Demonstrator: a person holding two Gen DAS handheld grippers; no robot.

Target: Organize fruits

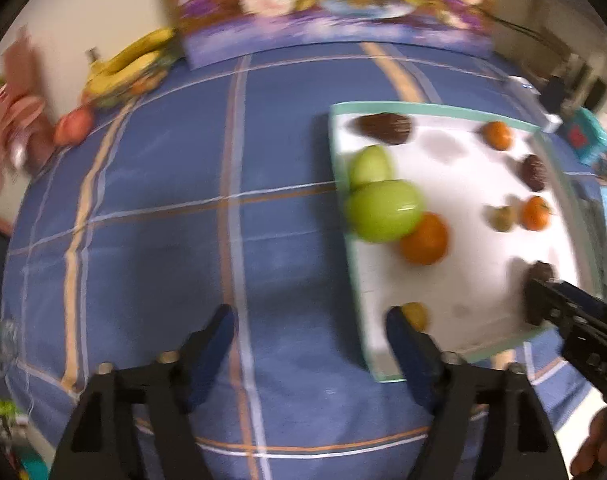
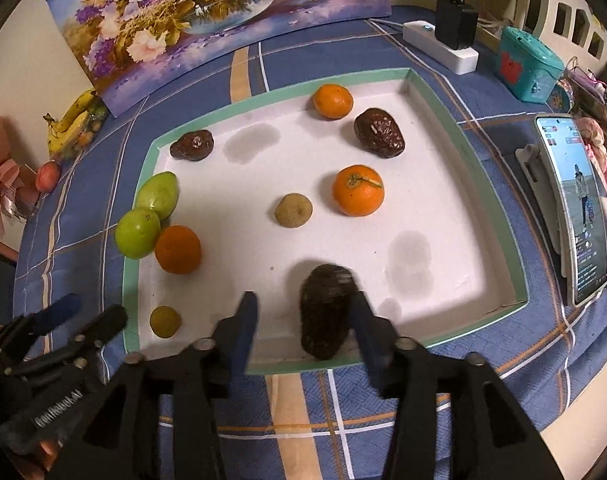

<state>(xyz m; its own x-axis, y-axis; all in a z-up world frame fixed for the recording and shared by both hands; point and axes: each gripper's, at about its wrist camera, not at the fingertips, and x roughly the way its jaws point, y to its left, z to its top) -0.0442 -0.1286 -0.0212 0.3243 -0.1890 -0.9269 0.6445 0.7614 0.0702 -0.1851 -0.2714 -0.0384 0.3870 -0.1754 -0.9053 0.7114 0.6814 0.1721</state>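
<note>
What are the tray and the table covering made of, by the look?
Tray: looks like cardboard or foam board, matte white floor with grey damp-looking stains and a mint-green rim; sharp folded corners suggest card, but it's not certain.
Table covering: woven fabric, matte blue with orange and white plaid lines; a fine weave pattern shows up close.

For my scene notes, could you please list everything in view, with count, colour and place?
tray: one, white with green rim, on the cloth
oranges: three, orange, in the tray
green fruits: two, touching, at the tray's left edge
dark fruits: three, brown, in the tray; one between the right jaws
small fruits: two, tan and yellow, tray middle and near-left corner
bananas: one bunch, yellow, far left
red fruit: one, beside the bananas
painting: one, floral, against the wall
power strip: one, white, far right
phone: one, lit, right
tablecloth: blue plaid
left hand-held gripper: open, empty
right hand-held gripper: open around a dark fruit
</note>
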